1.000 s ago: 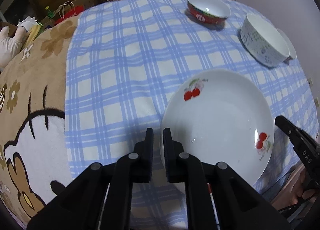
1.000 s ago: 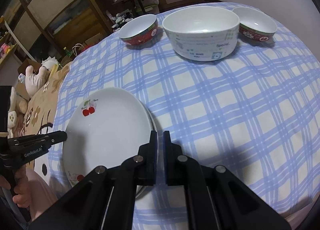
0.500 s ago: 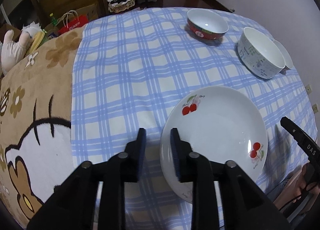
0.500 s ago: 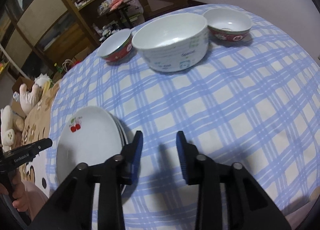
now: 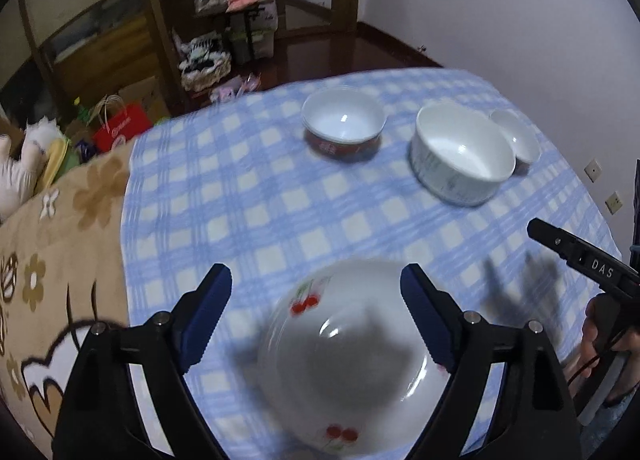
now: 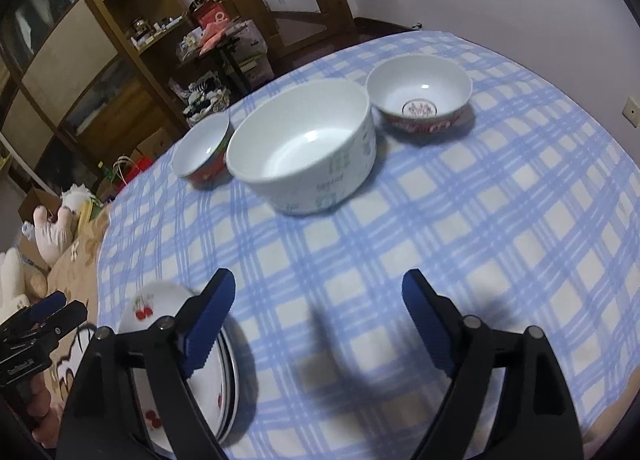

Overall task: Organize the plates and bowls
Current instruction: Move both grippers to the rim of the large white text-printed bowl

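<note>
Above the stacked plates (image 5: 352,360) at the cloth's (image 6: 440,220) near edge, both jaws have just been opening, empty.

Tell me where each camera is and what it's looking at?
Left wrist: on the left gripper, tilted down at the cherry plate; its open fingers and the other hand show.
Right wrist: on the right gripper, tilted down across the checked cloth at the big white bowl; its open fingers show.
Both see the plate, all three bowls and the other gripper.

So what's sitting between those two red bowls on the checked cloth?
The big white bowl stands between the two red bowls, clearest in the right wrist view.
</note>
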